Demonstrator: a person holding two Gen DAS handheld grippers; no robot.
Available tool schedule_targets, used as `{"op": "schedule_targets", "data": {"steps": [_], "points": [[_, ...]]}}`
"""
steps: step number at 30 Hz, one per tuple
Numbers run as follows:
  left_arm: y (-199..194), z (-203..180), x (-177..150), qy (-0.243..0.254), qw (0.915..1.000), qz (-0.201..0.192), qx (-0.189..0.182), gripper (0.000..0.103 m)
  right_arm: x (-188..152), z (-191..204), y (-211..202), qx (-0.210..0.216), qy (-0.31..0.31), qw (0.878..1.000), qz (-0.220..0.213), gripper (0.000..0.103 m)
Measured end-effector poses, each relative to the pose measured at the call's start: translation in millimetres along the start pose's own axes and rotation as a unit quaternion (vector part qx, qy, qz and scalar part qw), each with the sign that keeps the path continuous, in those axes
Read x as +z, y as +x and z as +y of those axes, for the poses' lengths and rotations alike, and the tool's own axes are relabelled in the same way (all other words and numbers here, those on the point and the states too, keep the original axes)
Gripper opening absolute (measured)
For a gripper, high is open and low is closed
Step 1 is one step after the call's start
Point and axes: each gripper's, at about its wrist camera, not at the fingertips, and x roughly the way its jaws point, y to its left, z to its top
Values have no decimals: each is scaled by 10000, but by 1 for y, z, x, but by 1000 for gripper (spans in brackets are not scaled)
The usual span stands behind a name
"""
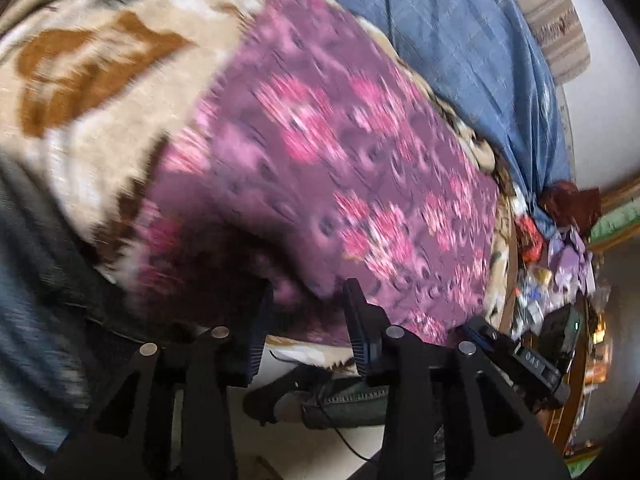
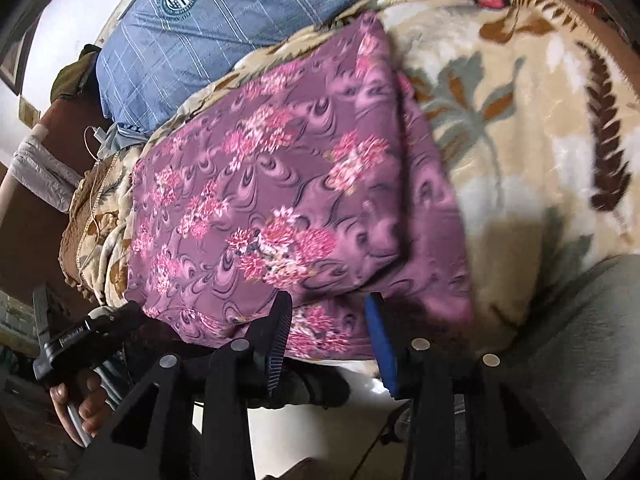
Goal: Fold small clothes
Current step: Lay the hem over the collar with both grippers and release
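Purple floral garment (image 2: 280,208), folded to a rectangle, lies flat on my cream leaf-print blanket (image 2: 520,128), its near edge at the bed's edge beside a blue checked pillow (image 2: 208,32). My right gripper (image 2: 332,312) stands part-open astride that near hem, pads clear of the cloth; my left gripper (image 1: 308,300) likewise, though blur there leaves contact uncertain. For the next fold I should pinch both near corners evenly and keep the edges aligned.

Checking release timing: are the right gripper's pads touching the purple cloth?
Apart. In the right wrist view the right gripper stands open at the purple cloth's near edge, with a visible gap inside each pad.
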Motion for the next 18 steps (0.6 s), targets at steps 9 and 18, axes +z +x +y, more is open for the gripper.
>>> {"op": "schedule_targets", "data": {"steps": [9, 18], "points": [[22, -21, -14, 71, 9991, 181, -368, 4, -3, 9, 28, 453, 169, 9986, 237, 4], [31, -15, -20, 45, 9991, 343, -258, 6, -6, 21, 26, -418, -290, 9987, 97, 2]]}}
